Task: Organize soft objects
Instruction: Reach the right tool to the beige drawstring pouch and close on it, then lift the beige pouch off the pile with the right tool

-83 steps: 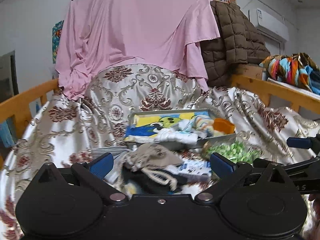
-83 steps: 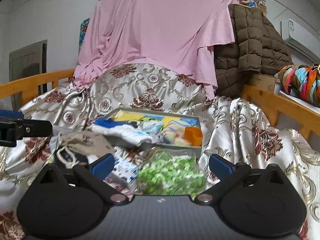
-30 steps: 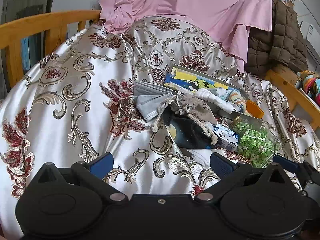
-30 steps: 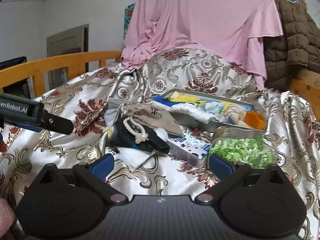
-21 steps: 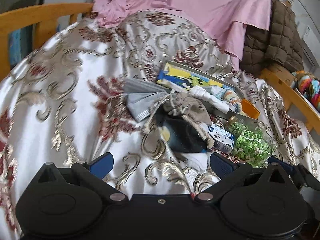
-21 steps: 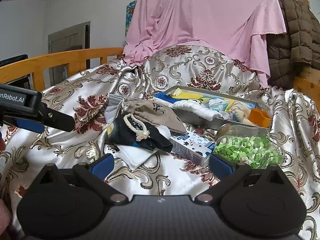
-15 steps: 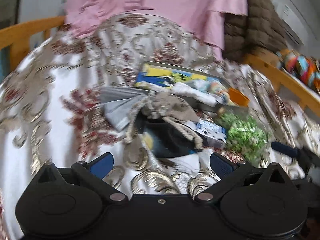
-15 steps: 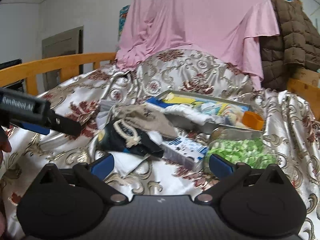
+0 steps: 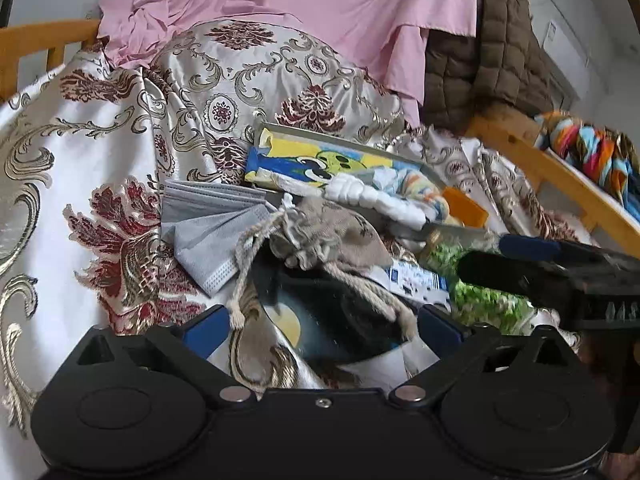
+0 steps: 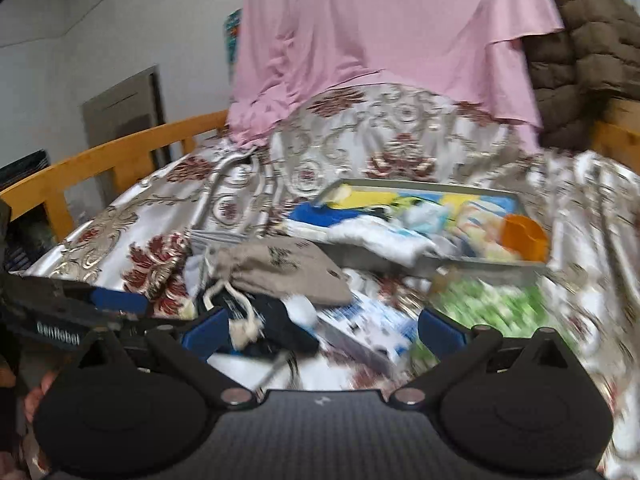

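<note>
My left gripper (image 9: pixel 324 326) hangs with its blue-padded jaws spread wide and nothing between them, just above the near edge of a heap of soft things on the brocade bedspread (image 9: pixel 80 152). My right gripper (image 10: pixel 322 330) is spread the same way and holds nothing; its view is blurred.

Nearest me in the heap lies a dark pouch with a yellow moon print (image 9: pixel 320 320). On top of it rests a beige drawstring bag (image 9: pixel 332 236), its cords trailing toward my left jaw. Just left of the bag sits a folded grey face mask (image 9: pixel 208 224); to the right are a small blue-and-white box (image 9: pixel 416 280) and a clear bag of green pieces (image 10: pixel 492 300).

Beyond these, a shallow grey tray (image 10: pixel 424 188) holds colourful cloths and an orange cup (image 10: pixel 524 236). Farther back, a pink sheet (image 9: pixel 320 8) drapes beside a brown quilted jacket (image 9: pixel 492 60).
</note>
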A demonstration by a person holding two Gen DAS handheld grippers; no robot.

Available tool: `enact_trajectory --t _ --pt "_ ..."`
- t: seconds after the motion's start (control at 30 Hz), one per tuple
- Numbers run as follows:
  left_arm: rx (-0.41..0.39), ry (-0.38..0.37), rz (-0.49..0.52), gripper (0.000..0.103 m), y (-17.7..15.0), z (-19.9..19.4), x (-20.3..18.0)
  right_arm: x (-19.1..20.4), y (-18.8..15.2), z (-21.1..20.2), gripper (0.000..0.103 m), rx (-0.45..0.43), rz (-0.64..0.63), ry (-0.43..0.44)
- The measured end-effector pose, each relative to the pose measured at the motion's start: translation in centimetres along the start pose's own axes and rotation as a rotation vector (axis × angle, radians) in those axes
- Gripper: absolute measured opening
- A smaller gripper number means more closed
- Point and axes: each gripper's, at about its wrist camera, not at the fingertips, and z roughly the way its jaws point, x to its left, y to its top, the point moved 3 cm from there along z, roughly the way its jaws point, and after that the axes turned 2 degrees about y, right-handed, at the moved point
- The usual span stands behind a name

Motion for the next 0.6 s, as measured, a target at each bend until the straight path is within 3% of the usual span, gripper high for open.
enact_trajectory --t 0.1,0.23,0.37,0.5,0.6 --pt "-0.005 -0.040 -0.035 0.094 0.2 0.6 0.7 0.6 2.1 2.4 0.103 0.023 0.007 0.059" --pt "0.000 -0.062 -0.004 0.093 0.1 1.6 0.8 1.5 4.3 5.9 0.103 0.076 0.018 0.130" --pt "0.010 -0.078 0.040 0.093 -0.1 2.5 0.8 2.3 5.5 9.6 0.103 0.170 -0.010 0.138" --pt "0.038 -0.032 0.122 0.088 -0.3 3.7 0.5 2.5 5.5 12.0 0.103 0.259 -0.041 0.139" --pt "0.048 -0.039 0.124 0.087 -0.4 4.1 0.7 2.6 5.1 13.4 0.103 0.325 -0.036 0.168"
